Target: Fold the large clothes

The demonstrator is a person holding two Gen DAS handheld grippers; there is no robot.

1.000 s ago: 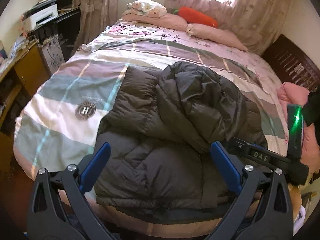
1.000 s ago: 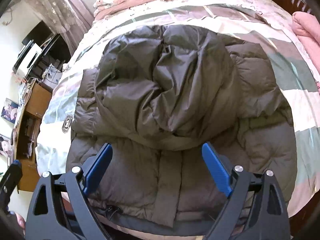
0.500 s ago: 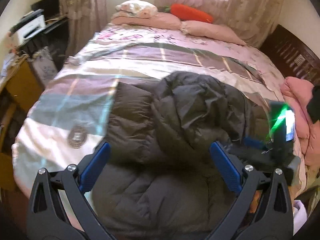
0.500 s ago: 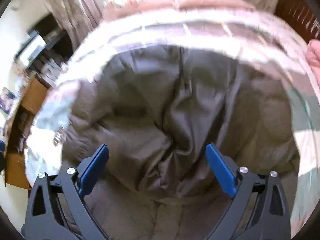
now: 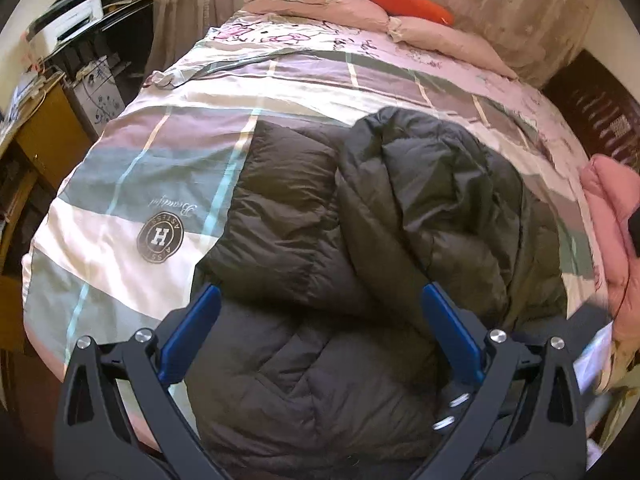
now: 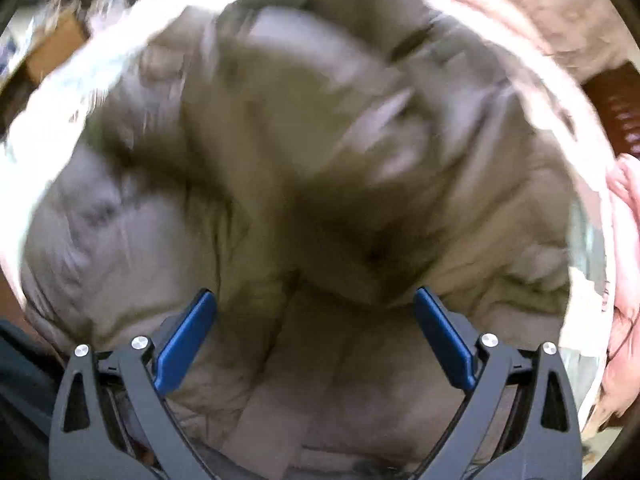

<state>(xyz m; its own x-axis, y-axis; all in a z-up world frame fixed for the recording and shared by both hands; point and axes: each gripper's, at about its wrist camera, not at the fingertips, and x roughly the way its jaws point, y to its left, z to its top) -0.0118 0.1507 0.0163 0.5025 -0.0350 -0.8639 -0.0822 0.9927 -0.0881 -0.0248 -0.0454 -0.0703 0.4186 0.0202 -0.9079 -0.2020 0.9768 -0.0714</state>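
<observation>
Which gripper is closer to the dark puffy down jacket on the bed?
Right. The right gripper hangs close above the dark puffy down jacket, which fills its blurred view; the left gripper sits farther back, near the hem.

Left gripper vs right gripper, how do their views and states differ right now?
The left gripper gives a sharp view of the dark puffer jacket plus the bed's plaid duvet; the right gripper shows a motion-blurred view. For the left gripper the jacket shares the frame; for the right gripper it fills nearly all of it. Shared: both are open, holding nothing, blue fingers spread over the jacket.
</observation>
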